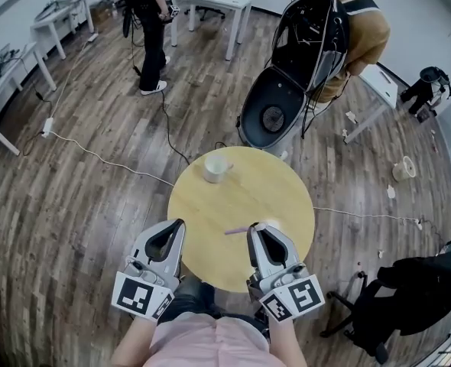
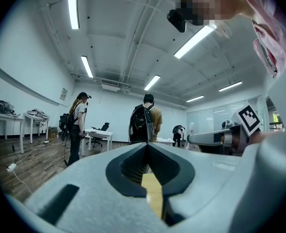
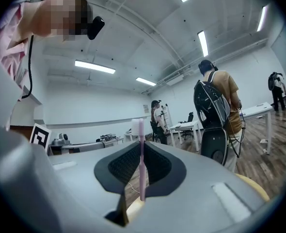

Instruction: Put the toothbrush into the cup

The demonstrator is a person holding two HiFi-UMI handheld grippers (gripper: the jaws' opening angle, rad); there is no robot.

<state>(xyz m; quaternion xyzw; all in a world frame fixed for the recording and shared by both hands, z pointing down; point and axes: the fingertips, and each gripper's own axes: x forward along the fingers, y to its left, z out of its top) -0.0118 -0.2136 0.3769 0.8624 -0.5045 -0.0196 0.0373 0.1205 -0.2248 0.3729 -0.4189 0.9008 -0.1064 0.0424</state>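
A white cup (image 1: 215, 167) stands upright near the far left edge of the round yellow table (image 1: 279, 189). My right gripper (image 1: 253, 228) is over the table's near side and is shut on a thin pink toothbrush (image 1: 236, 231), whose handle sticks out to the left. In the right gripper view the toothbrush (image 3: 141, 164) stands upright between the jaws of the right gripper (image 3: 141, 142), with its white head on top. My left gripper (image 1: 181, 222) hovers at the table's near left edge. Its jaws meet at the tips with nothing between them in the left gripper view (image 2: 147, 145).
An open black hard case (image 1: 275, 105) stands on the floor just beyond the table, beside a person in a brown shirt (image 1: 363, 29). Another person (image 1: 150, 21) stands farther back. Cables (image 1: 95, 155) cross the wooden floor. A black chair (image 1: 409, 297) is at the right.
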